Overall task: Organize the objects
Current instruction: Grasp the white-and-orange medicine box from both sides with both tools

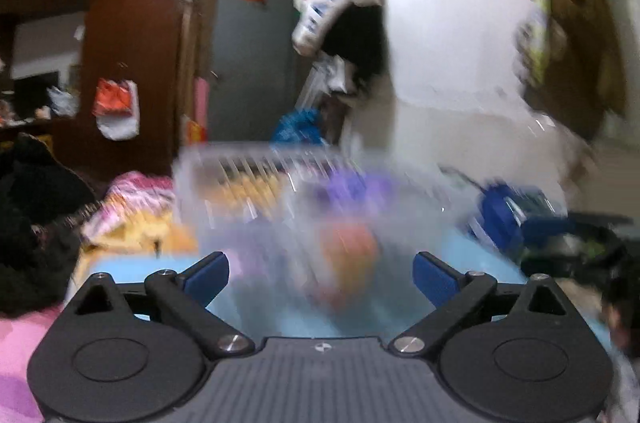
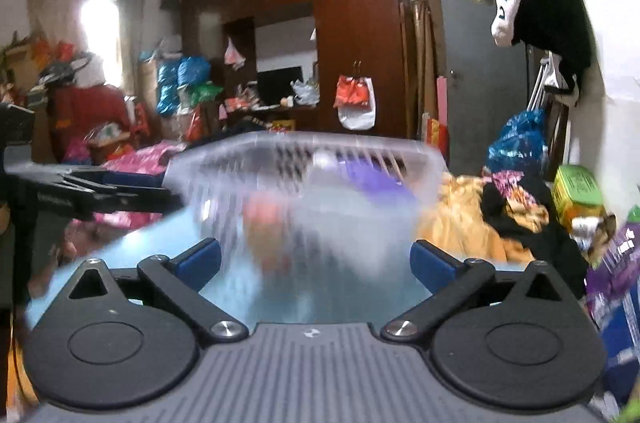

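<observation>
Both grippers, left gripper (image 1: 320, 273) and right gripper (image 2: 316, 263), are hanging wide open and empty before the slotted clear basket (image 2: 304, 175) on the blue table (image 2: 280, 303). Inside, blurred, are seemingly 2 things, orange and purple; they should be closing in slowly and squarely.

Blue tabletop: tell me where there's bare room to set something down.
Bare patches of the blue tabletop lie between the clear slotted basket and the open right tongs, and likewise before the open left tongs. The orange cloth and clutter crowd its right edge, pink bedding its left.
</observation>
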### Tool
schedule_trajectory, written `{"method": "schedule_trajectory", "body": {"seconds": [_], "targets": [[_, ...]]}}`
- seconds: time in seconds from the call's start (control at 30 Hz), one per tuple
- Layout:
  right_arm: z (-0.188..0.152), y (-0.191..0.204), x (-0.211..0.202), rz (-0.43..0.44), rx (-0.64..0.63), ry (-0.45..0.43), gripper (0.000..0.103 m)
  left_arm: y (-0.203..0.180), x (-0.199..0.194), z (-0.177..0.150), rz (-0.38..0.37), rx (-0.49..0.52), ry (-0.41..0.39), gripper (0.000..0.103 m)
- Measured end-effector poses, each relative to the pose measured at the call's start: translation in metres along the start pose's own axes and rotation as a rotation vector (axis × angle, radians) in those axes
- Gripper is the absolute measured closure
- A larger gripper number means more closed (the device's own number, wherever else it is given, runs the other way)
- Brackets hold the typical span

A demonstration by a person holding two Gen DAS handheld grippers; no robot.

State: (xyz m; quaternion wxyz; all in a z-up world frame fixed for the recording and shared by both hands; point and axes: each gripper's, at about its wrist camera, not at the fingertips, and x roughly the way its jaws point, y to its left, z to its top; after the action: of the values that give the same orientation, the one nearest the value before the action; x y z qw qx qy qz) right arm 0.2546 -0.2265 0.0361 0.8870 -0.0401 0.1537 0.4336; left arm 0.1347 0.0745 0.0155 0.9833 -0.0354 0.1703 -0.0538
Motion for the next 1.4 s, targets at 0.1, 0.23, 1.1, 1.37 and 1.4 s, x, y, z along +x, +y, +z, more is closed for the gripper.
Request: {"method": "schedule_trajectory", "body": {"seconds": [0.1,0.23,1.1,1.37,1.4], "targets": [[-0.036,-0.011,-0.022,0.013,0.034,0.028,0.000,-0.024,-0.013,-0.041,-0.072,0.053,0.032,0.003],[-0.051,-0.019,-0.021,0.037,0.052,0.072,0.000,-0.053,-0.019,-0.069,-0.166,0.091,0.052,0.003],[-0.089,-0.016,-0.026,0.146,-0.045,0.015,0.044,-0.098,-0.001,-0.105,-0.269,0.214,0.058,0.055],[-0.093,-0.014,-0.031,0.170,-0.037,-0.014,0.049,-0.089,-0.007,-0.110,-0.306,0.196,0.024,0.056],[-0.092,-0.013,-0.031,0.173,-0.040,-0.016,0.050,-0.087,-0.009,-0.111,-0.310,0.196,0.018,0.056]]}}
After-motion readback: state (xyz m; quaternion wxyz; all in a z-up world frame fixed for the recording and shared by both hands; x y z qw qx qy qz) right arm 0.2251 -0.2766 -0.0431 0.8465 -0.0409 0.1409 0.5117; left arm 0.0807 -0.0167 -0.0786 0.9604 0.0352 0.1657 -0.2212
